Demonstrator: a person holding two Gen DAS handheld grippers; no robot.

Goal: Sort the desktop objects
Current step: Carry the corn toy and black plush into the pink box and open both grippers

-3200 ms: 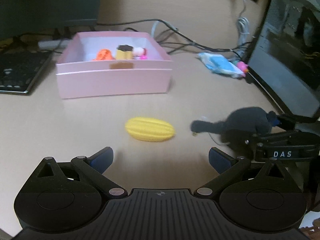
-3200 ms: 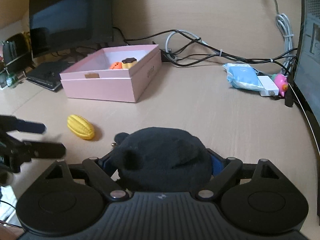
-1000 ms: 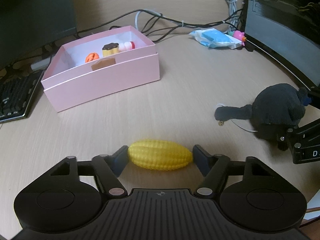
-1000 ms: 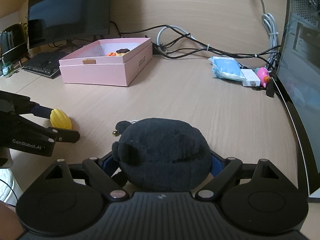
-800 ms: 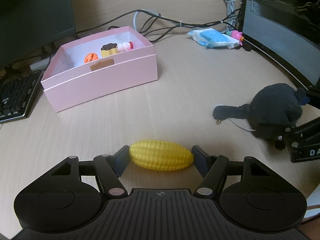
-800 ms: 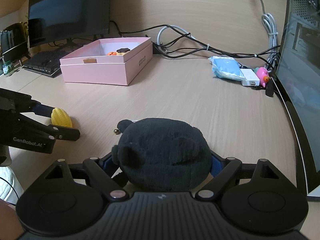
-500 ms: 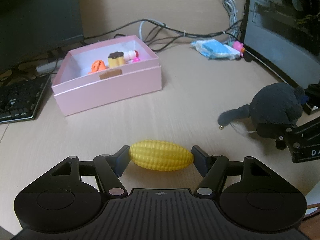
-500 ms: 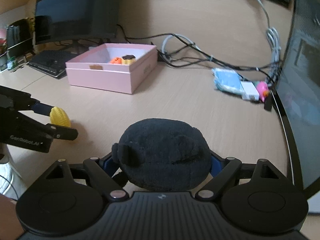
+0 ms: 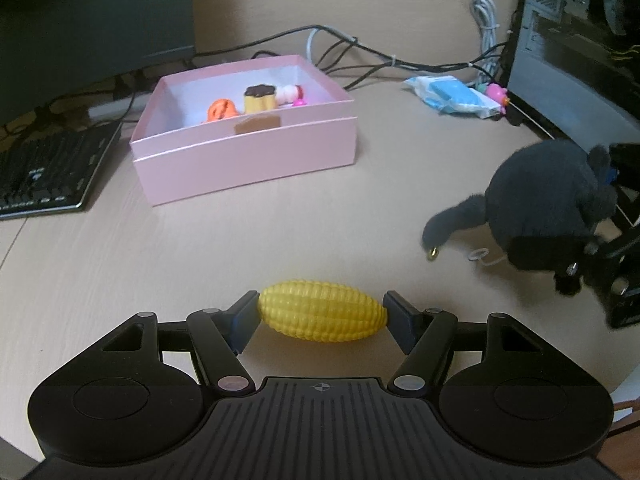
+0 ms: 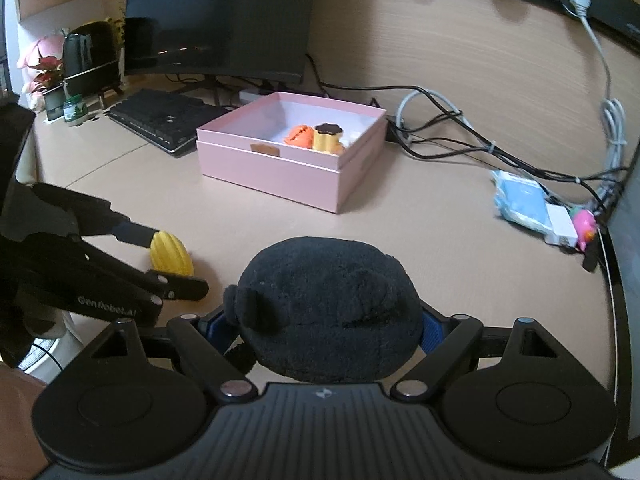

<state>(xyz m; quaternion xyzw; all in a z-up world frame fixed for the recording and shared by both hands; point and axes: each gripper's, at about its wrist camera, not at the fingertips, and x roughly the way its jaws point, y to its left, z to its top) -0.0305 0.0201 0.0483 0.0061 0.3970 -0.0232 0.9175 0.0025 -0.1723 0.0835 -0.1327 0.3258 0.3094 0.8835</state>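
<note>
Beige desk (image 9: pixel 120 264), pink box (image 9: pixel 248 156) upper centre; left gripper (image 9: pixel 322 316) clamps corn (image 9: pixel 322 316), right gripper (image 10: pixel 320 332) clamps black plush (image 10: pixel 328 312), hiding its pads.

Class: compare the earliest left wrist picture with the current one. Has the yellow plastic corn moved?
Yes. The yellow plastic corn has left its bare spot before the pink cardboard box and now sits clamped end to end in the left gripper.

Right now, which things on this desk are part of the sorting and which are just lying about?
Part of the job:
- yellow toy corn, clamped in the left gripper
- black plush toy, clamped in the right gripper
- pink box with small toys inside

Lying about:
- keyboard
- monitor
- cables
- blue packet
</note>
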